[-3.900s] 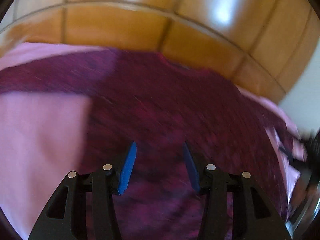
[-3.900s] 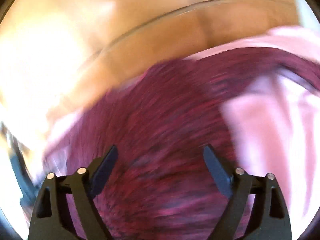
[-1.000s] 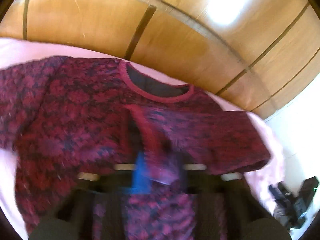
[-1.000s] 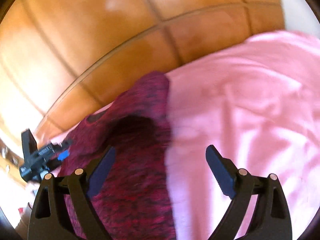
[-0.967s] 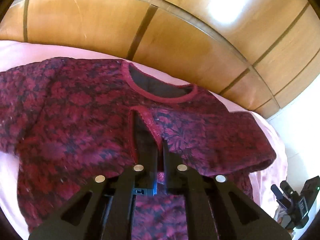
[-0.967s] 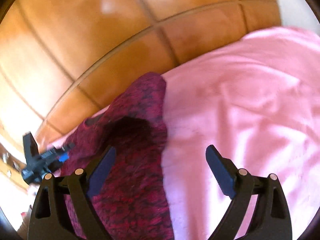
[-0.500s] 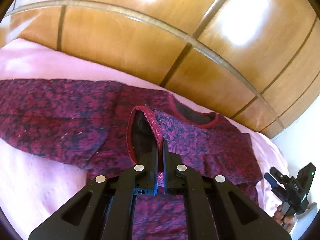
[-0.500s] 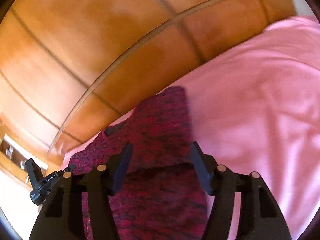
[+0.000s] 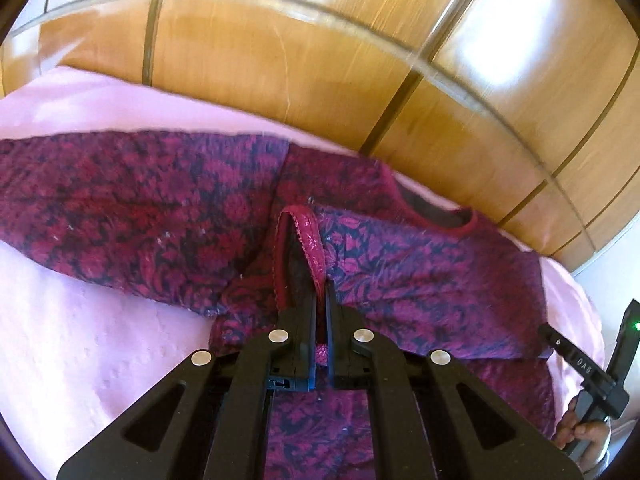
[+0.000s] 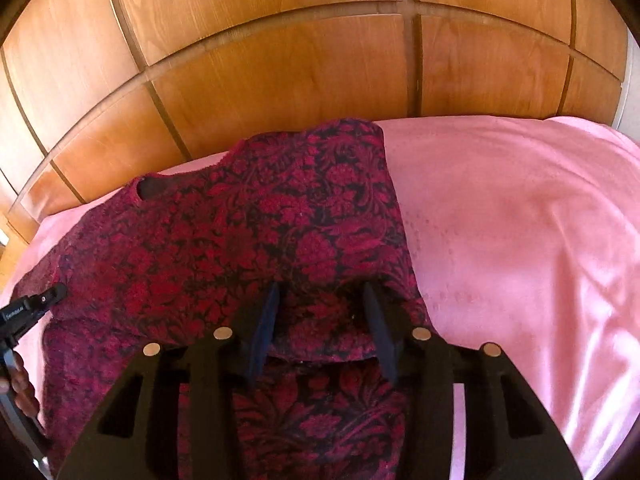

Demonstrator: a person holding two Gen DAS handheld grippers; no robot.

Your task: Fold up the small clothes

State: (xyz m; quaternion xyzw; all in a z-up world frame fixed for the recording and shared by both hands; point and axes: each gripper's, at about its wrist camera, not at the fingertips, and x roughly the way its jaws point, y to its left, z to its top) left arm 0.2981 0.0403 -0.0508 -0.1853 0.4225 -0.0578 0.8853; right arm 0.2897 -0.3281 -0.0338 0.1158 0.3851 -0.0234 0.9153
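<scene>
A maroon flower-patterned sweater (image 10: 240,240) lies face up on a pink bedsheet (image 10: 520,240). One sleeve is folded across its chest. My left gripper (image 9: 320,296) is shut on that sleeve's red-trimmed cuff (image 9: 308,236), which stands up from the jaws. The other sleeve (image 9: 120,208) stretches flat to the left. My right gripper (image 10: 320,312) has its jaws about half apart, and they pinch a bunched fold of the sweater's right edge. Each tool shows in the other's view: the right gripper (image 9: 546,330) far right, the left gripper (image 10: 60,292) far left.
A glossy wooden panelled headboard (image 10: 320,60) rises just behind the sweater's neckline (image 10: 160,188). Bare pink sheet spreads to the right of the sweater and at the lower left (image 9: 80,340). A person's hand (image 9: 584,436) grips the right tool's handle.
The right jaws went from wide apart to half apart around the sweater's edge, and that view swung round to face the headboard. The left gripper stayed shut on the cuff as it moved left.
</scene>
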